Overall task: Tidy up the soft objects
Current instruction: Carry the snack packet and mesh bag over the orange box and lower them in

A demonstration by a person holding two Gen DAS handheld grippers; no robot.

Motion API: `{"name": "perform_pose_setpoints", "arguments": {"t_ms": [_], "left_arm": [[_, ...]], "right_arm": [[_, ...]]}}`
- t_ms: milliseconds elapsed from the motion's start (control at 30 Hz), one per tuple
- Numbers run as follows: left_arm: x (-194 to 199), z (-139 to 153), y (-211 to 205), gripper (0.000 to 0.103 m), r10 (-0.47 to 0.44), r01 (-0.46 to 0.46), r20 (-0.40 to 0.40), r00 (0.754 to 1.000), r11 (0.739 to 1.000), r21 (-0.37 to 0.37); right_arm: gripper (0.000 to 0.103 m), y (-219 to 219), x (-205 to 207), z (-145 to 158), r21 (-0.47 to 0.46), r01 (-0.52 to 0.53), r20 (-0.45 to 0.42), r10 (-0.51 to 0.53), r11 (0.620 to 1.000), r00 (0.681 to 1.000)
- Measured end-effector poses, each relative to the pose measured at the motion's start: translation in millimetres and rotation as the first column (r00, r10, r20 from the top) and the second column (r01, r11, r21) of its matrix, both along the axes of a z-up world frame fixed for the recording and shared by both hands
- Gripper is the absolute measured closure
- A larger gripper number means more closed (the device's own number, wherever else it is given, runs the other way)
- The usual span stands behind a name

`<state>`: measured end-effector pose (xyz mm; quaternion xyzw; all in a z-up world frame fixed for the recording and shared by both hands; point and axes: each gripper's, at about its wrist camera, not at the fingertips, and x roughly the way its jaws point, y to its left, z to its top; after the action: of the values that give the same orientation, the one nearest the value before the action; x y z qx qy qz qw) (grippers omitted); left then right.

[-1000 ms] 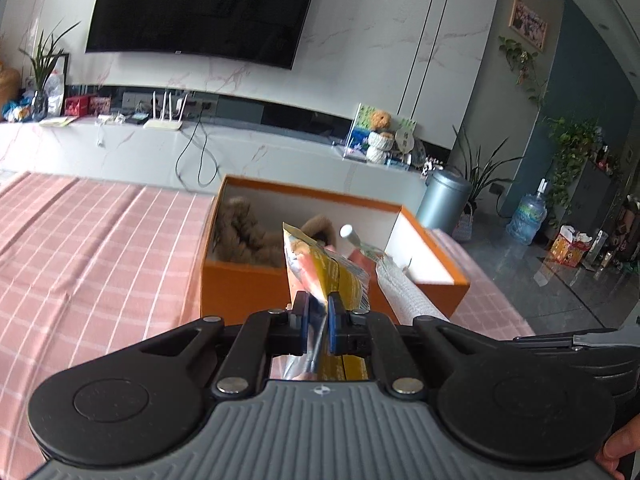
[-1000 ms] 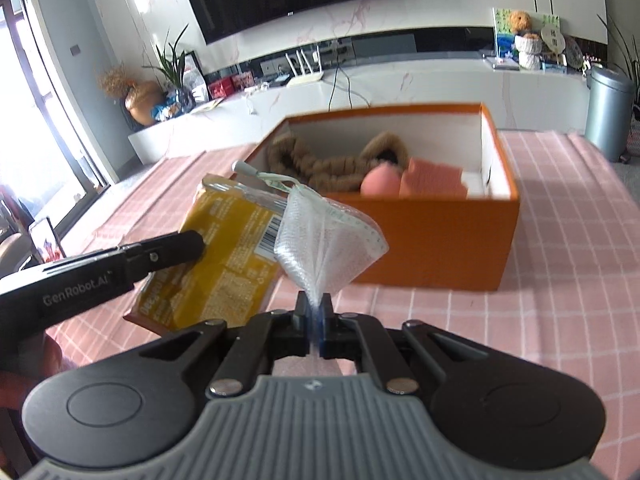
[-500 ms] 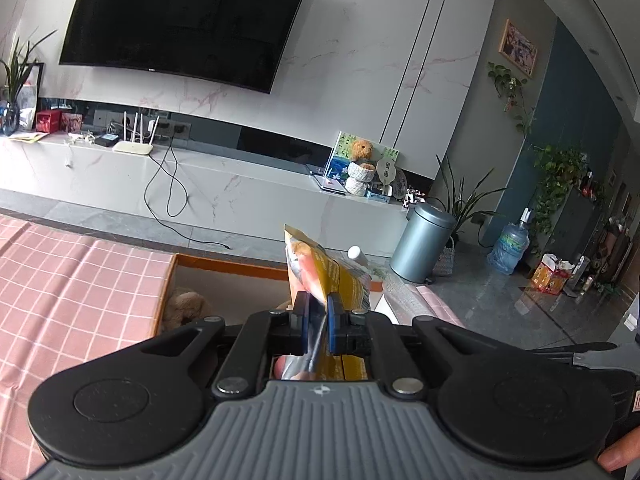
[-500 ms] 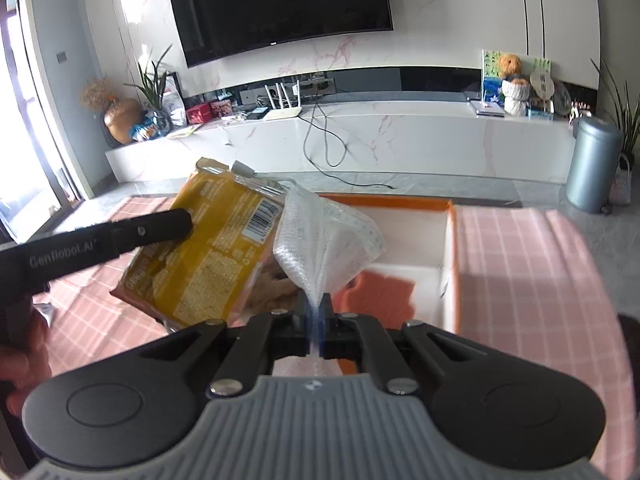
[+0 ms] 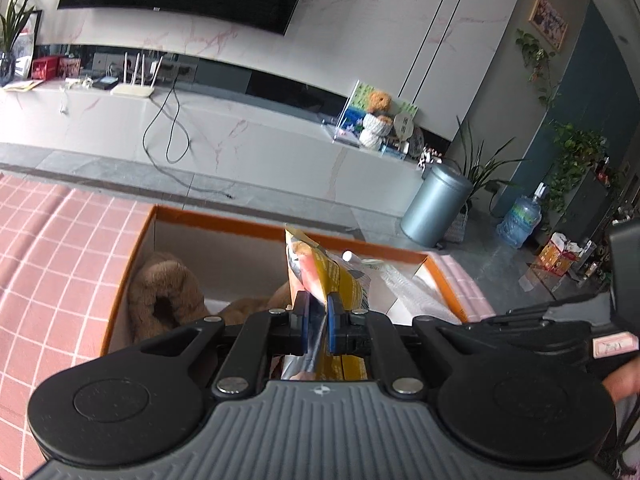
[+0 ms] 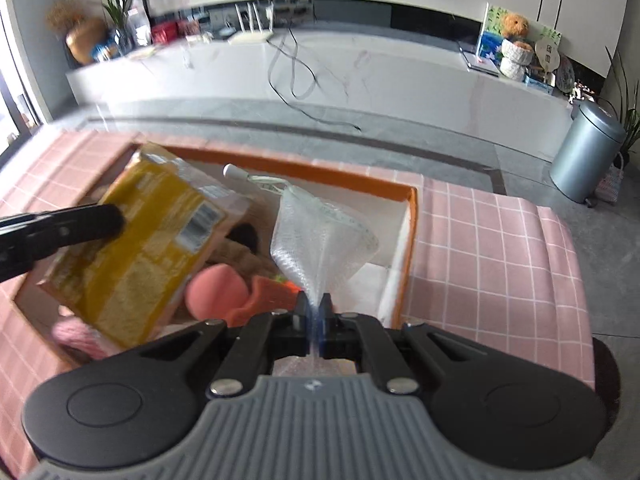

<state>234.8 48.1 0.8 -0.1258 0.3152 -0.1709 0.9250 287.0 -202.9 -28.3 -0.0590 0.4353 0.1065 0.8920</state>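
Observation:
My left gripper (image 5: 318,312) is shut on a yellow snack packet (image 5: 320,272), held edge-on over the open orange box (image 5: 248,226). From the right wrist view the same yellow packet (image 6: 136,240) hangs over the box's left half. My right gripper (image 6: 315,312) is shut on a white mesh bag (image 6: 320,236) with a white cap, held over the orange box (image 6: 312,172). Inside the box lie brown plush slippers (image 5: 164,296), a pink round soft ball (image 6: 216,290) and an orange foam piece (image 6: 272,298).
The box stands on a table with a pink checked cloth (image 6: 488,248). Beyond the table edge are grey floor, a long white TV bench (image 5: 200,124) and a grey bin (image 5: 434,204). A hand (image 5: 624,380) shows at the right of the left wrist view.
Both grippers have moved forward from in front of the box to above its opening, tipping downward. The packet and the mesh bag stay gripped and now hang over the box's inside.

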Motion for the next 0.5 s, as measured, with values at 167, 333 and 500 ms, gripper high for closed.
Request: {"name": "perform_pose_setpoints", "arguments": {"t_ms": [167,333,500], "left_arm": [[2.6,-13.7,-0.5,0.094,-0.003,0.003,-0.043,0.999,1.0,0.001],[1.8,-21.0,-0.3,0.094,0.002,-0.001,-0.068,0.998,1.0,0.014],[2.8,-21.3,-3.4,0.094,0.002,-0.001,-0.076,0.997,1.0,0.02]], "right_arm": [[0.102,6.5,11.7,-16.6,-0.087,-0.015,-0.013,0.014,0.996,1.0],[0.098,9.7,10.9,-20.4,-0.096,-0.013,0.0,0.013,0.995,1.0],[0.071,10.6,-0.1,-12.1,-0.08,-0.023,0.041,0.027,0.997,0.999]]}}
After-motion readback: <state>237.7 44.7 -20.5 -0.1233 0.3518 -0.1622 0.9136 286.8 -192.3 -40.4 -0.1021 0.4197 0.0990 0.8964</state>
